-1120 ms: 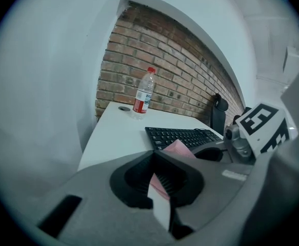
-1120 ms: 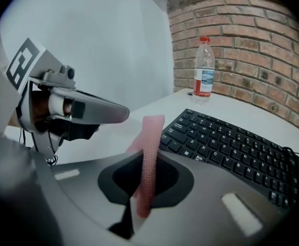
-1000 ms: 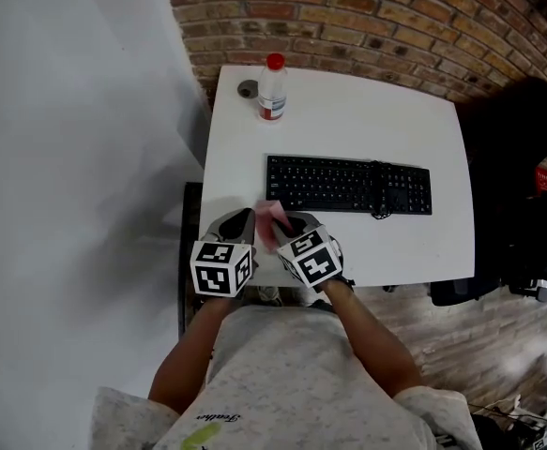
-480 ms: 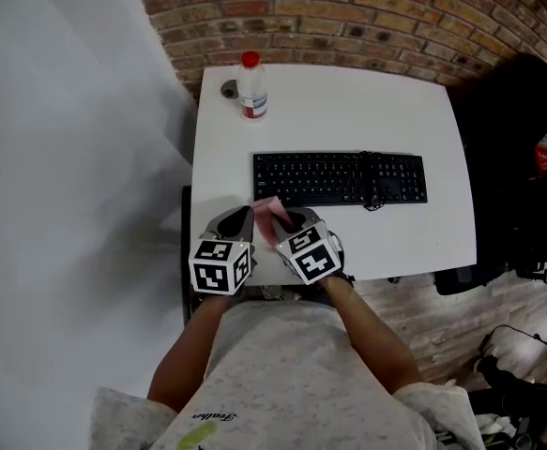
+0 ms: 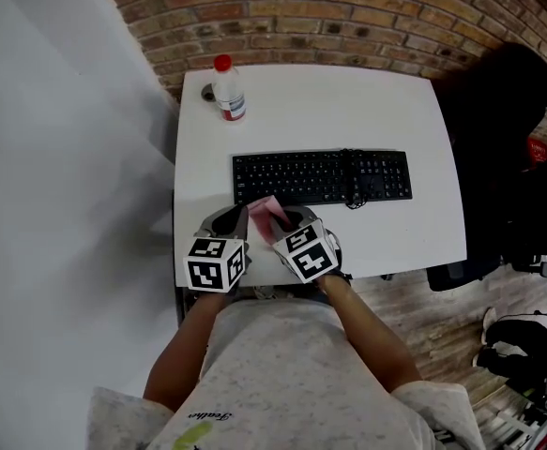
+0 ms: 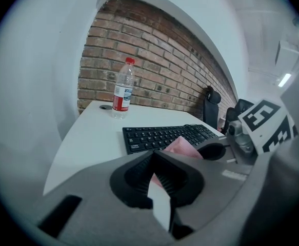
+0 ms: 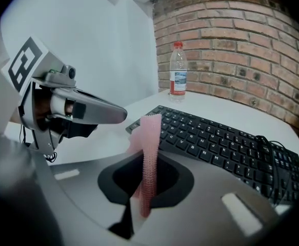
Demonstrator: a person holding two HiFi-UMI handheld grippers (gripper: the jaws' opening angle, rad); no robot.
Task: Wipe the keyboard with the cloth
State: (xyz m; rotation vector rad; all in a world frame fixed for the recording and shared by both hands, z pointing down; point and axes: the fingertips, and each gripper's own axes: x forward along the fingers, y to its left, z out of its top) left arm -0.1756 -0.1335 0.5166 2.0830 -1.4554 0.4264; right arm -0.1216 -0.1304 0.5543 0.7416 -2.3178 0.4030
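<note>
A black keyboard (image 5: pixel 321 177) lies across the middle of the white table (image 5: pixel 386 111), and in the right gripper view the keyboard (image 7: pixel 226 142) runs off to the right. Both grippers hover side by side over the near table edge. My right gripper (image 5: pixel 288 221) is shut on a pink cloth (image 5: pixel 267 215), and that cloth (image 7: pixel 149 152) stands upright between its jaws. My left gripper (image 5: pixel 239 219) is just left of the cloth with its jaws together and nothing in them. From the left gripper view (image 6: pixel 153 157) the cloth (image 6: pixel 182 146) shows behind the jaws.
A clear water bottle with a red cap (image 5: pixel 226 89) stands at the table's far left corner beside a small grey round thing (image 5: pixel 205 93). A brick wall (image 5: pixel 348 17) runs behind the table. A black chair (image 5: pixel 503 111) is at the right, and a white wall at the left.
The head camera has swung, so the table and keyboard sit further left in the picture. Both grippers and the cloth keep the same pose by the near edge.
</note>
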